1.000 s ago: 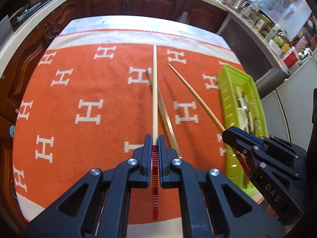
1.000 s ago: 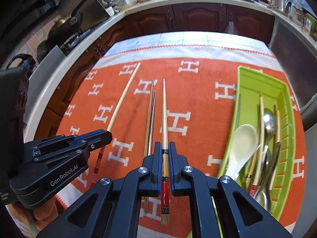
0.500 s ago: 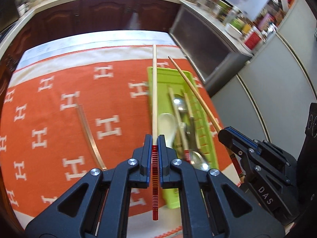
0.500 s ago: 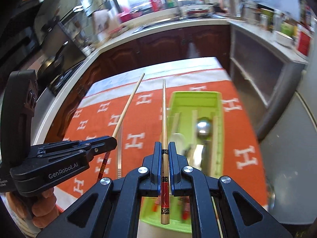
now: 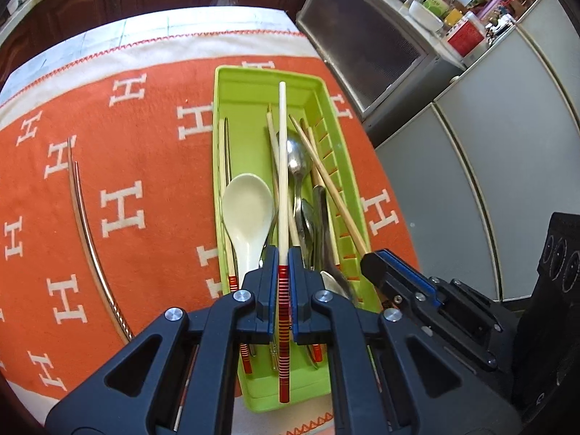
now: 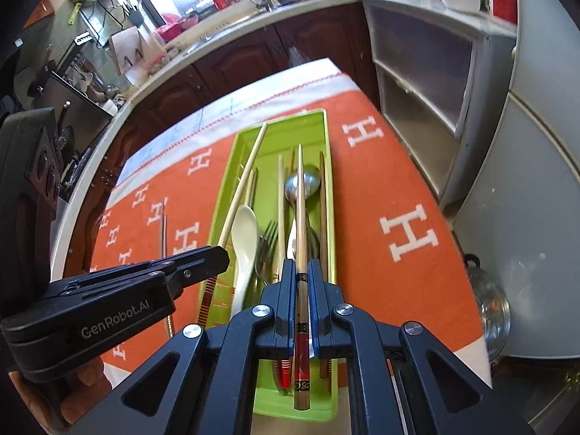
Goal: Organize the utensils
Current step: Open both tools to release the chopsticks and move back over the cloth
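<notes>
My left gripper (image 5: 283, 257) is shut on a pale chopstick (image 5: 282, 166) with a red-striped end. It hangs lengthwise over the green utensil tray (image 5: 216, 127). My right gripper (image 6: 301, 266) is shut on a wooden chopstick (image 6: 300, 199) with a dark red decorated end, also over the tray (image 6: 279, 117). In the tray lie a white ceramic spoon (image 5: 246, 199), a metal spoon (image 5: 299, 159), a fork (image 6: 266, 235) and several chopsticks. Each gripper shows in the other's view: the right gripper (image 5: 369, 264) at the tray's right side, the left gripper (image 6: 221, 257) at its left.
A pair of metal chopsticks (image 5: 85, 224) lies on the orange cloth (image 5: 145, 145) with white H marks, left of the tray. The table's right edge runs close beside the tray, with grey cabinets (image 5: 471, 145) beyond. A glass lid (image 6: 493, 311) sits low at the right.
Both grippers have swung to the right, from above the orange cloth to above the green tray, each still carrying its chopstick. The metal chopsticks stay on the cloth.
</notes>
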{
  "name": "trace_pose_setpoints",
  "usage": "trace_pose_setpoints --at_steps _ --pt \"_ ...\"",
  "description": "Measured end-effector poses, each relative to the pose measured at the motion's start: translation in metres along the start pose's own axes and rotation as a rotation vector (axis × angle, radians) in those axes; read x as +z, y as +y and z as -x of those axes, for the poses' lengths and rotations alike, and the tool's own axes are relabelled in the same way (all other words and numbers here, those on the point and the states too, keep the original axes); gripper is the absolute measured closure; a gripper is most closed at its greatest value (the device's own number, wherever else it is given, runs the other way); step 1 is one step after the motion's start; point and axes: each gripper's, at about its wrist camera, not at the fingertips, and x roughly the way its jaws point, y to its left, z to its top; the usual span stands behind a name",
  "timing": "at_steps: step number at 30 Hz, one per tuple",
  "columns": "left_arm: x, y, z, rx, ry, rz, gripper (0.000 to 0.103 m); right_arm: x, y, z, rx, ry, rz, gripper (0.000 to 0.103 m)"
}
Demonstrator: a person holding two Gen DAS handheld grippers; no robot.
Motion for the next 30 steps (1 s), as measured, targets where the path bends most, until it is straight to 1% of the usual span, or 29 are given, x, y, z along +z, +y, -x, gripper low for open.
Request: trace_pose_setpoints --at_steps 4,7,9,12,19,29,30 --pt "-0.002 0.002 -0.009 0.0 0.017 -0.014 0.1 0.0 0.002 -0.021 0.0 0.026 -0.005 0.098" --pt "-0.004 0.002 -0.014 -0.001 0.033 -0.027 0.099 0.001 0.001 -0.031 0.016 0.053 -0.009 0.097" --pt "-0.005 0.002 -0.014 0.001 0.037 -0.034 0.099 0.0 0.001 -0.038 0.032 0.081 -0.011 0.097" --pt "-0.007 0.001 -0.013 0.015 0.036 -0.051 0.099 -0.002 0.0 -0.046 0.033 0.099 -0.015 0.097" --pt "-0.012 0.001 0.006 0.043 0.003 -0.079 0.099 -0.004 0.006 -0.045 0.036 0.102 -0.013 0.096" --pt "-0.023 0.017 0.029 0.078 -0.021 -0.058 0.099 -0.007 0.015 -0.036 0.045 0.099 0.009 0.096" --pt "-0.024 0.02 0.031 0.089 -0.024 -0.055 0.097 -0.008 0.018 -0.035 0.045 0.098 0.014 0.095"
